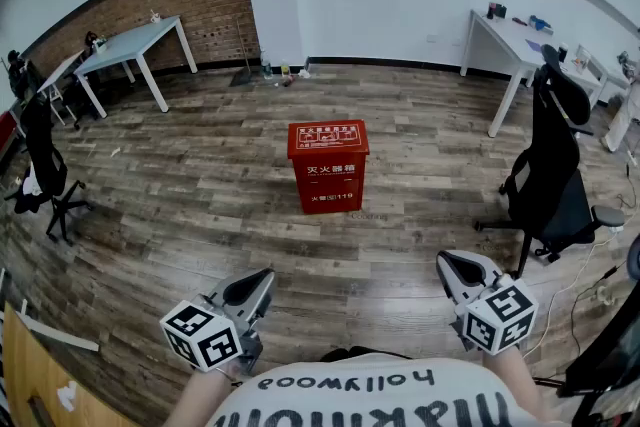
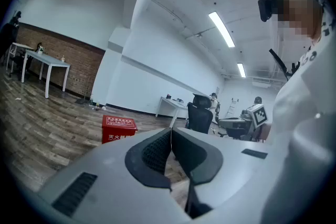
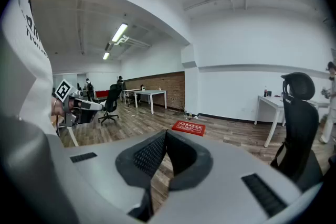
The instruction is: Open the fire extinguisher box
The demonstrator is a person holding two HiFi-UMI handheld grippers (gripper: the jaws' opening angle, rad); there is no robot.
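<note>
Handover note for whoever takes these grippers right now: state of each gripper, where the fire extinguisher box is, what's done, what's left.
Left gripper: shut, empty, held near the body.
Right gripper: shut, empty, likewise.
Red fire extinguisher box: upright on the wooden floor ahead, closed, well clear of both grippers.
Done: nothing yet.
Left: approach the box and open it.

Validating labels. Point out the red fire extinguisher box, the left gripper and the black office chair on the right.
fire extinguisher box (image 1: 328,177): head view, front face.
left gripper (image 2: 171,132): left gripper view, where the shut tips meet.
black office chair (image 1: 555,187): head view, backrest.
</note>
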